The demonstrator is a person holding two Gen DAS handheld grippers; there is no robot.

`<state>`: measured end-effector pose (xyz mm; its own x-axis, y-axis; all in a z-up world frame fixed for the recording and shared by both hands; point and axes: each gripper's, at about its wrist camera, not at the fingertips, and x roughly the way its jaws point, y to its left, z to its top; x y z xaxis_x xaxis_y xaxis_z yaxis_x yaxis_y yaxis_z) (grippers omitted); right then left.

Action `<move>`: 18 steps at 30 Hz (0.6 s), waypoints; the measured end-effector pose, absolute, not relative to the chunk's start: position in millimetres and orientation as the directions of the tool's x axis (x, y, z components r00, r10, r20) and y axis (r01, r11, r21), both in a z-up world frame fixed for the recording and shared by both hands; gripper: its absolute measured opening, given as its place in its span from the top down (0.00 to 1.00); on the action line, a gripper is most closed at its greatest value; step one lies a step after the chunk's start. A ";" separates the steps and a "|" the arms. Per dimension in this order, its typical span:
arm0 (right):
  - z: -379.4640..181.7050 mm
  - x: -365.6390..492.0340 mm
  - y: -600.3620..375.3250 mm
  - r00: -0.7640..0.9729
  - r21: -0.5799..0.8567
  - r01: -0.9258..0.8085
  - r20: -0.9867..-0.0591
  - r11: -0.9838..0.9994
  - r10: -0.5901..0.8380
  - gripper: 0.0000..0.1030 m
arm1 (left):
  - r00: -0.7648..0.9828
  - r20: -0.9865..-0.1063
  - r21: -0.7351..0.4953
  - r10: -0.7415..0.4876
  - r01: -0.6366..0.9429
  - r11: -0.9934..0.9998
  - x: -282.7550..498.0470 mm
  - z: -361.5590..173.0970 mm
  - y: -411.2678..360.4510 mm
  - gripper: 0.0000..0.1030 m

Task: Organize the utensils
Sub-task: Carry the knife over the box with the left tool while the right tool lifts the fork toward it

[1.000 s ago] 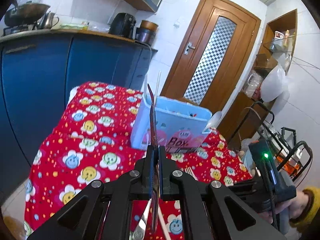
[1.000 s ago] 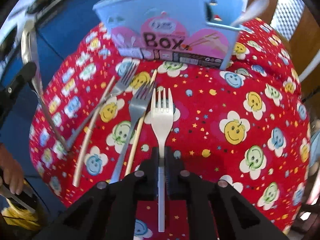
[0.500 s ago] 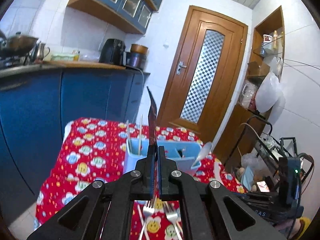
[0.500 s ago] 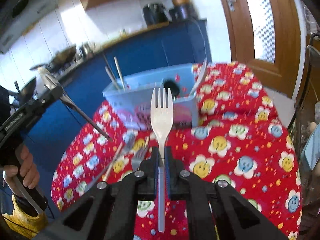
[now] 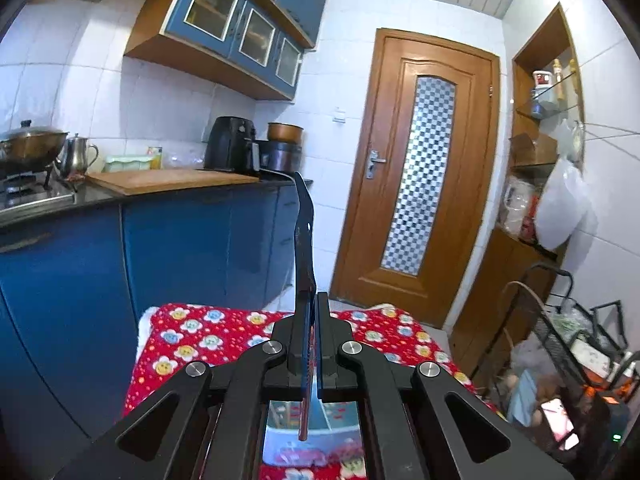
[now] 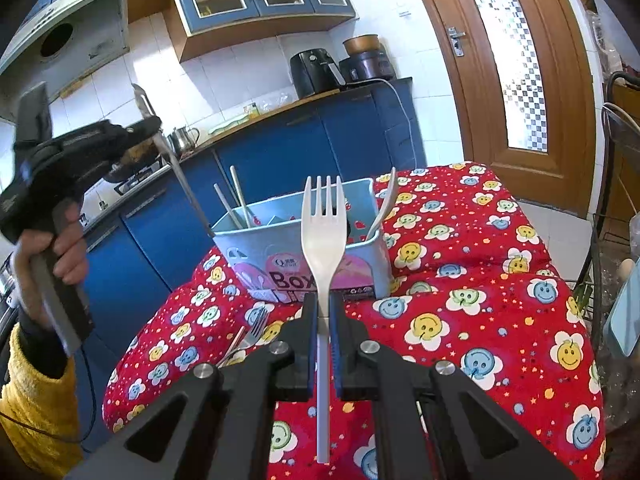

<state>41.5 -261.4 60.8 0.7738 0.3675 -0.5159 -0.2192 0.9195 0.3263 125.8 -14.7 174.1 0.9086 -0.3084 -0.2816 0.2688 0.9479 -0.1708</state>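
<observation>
My right gripper (image 6: 323, 312) is shut on a white plastic fork (image 6: 323, 232), tines up, held above the red tablecloth in front of the blue utensil box (image 6: 296, 256). The box holds chopsticks (image 6: 238, 200) and a spoon (image 6: 386, 204). My left gripper (image 5: 310, 308) is shut on a metal utensil (image 5: 303, 236) seen edge-on, its handle end pointing down above the box (image 5: 316, 432). In the right wrist view the left gripper (image 6: 154, 130) holds this utensil (image 6: 180, 184) slanting down to the box's left end.
A metal fork (image 6: 254, 330) and chopsticks (image 6: 232, 346) lie on the smiley-flower cloth (image 6: 480, 320) left of my right gripper. Blue cabinets (image 5: 180, 256) stand behind the table, a wooden door (image 5: 416, 176) at the back, and a wire rack (image 5: 560, 344) to the right.
Both grippers have risen and tilted up from the table, each keeping its utensil. The left one now hangs above the box; the white fork has lifted off the cloth.
</observation>
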 end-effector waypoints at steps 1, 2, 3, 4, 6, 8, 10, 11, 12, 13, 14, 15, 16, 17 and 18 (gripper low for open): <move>60.7 42.0 -262.8 0.778 0.330 -0.222 -0.507 0.918 0.370 0.93 | 0.914 -0.276 -0.165 -0.298 0.261 0.951 130.0 172.5 -15.5 0.98; 60.7 42.6 -263.9 0.782 0.329 -0.224 -0.501 0.917 0.371 0.93 | 0.918 -0.269 -0.158 -0.291 0.256 0.954 132.7 171.8 -17.0 0.98; 61.1 43.8 -264.7 0.788 0.325 -0.224 -0.494 0.919 0.367 0.93 | 0.923 -0.263 -0.150 -0.282 0.250 0.957 136.0 170.9 -17.7 0.98; 62.2 44.5 -264.8 0.793 0.318 -0.226 -0.489 0.921 0.363 0.93 | 0.927 -0.258 -0.141 -0.272 0.242 0.960 139.8 169.5 -18.3 0.98; 64.2 47.5 -265.7 0.802 0.310 -0.230 -0.478 0.923 0.360 0.93 | 0.928 -0.253 -0.146 -0.272 0.241 0.959 145.8 168.5 -17.9 0.98; 67.0 51.3 -266.2 0.809 0.303 -0.233 -0.468 0.924 0.357 0.93 | 0.927 -0.256 -0.156 -0.275 0.241 0.958 151.2 167.8 -17.9 0.98; 70.6 56.7 -265.9 0.817 0.292 -0.237 -0.456 0.927 0.352 0.93 | 0.927 -0.255 -0.156 -0.277 0.243 0.957 156.5 166.4 -19.7 0.98; 72.2 58.8 -265.3 0.821 0.287 -0.236 -0.452 0.929 0.348 0.93 | 0.927 -0.253 -0.156 -0.278 0.244 0.957 157.9 165.5 -19.9 0.98; 73.9 61.7 -264.8 0.826 0.285 -0.236 -0.445 0.929 0.346 0.93 | 0.928 -0.249 -0.156 -0.277 0.244 0.957 159.7 165.1 -21.5 0.98; 75.5 64.9 -264.5 0.831 0.287 -0.237 -0.436 0.928 0.347 0.93 | 0.930 -0.244 -0.156 -0.276 0.243 0.957 160.5 163.5 -21.6 0.98; 76.7 67.4 -264.5 0.834 0.290 -0.237 -0.428 0.927 0.347 0.93 | 0.931 -0.240 -0.158 -0.275 0.242 0.957 161.9 162.3 -21.6 0.98; 78.1 70.6 -264.4 0.838 0.293 -0.237 -0.421 0.926 0.348 0.93 | 0.931 -0.240 -0.163 -0.277 0.242 0.956 163.7 161.5 -22.3 0.98; 79.8 74.6 -264.3 0.841 0.297 -0.238 -0.413 0.925 0.349 0.93 | 0.929 -0.241 -0.169 -0.281 0.245 0.955 166.1 160.7 -22.4 0.98; 82.0 79.1 -264.1 0.846 0.301 -0.240 -0.402 0.923 0.351 0.93 | 0.928 -0.240 -0.173 -0.284 0.247 0.954 167.8 160.1 -23.2 0.98; 84.3 83.9 -263.5 0.852 0.302 -0.240 -0.390 0.923 0.350 0.93 | 0.928 -0.238 -0.174 -0.286 0.249 0.953 169.9 159.5 -23.2 0.98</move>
<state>83.9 -263.5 84.3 0.8520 0.3495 -0.3899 -0.2404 0.9226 0.3018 169.9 -23.2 159.5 0.9282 -0.2860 -0.2381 0.2489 0.9527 -0.1743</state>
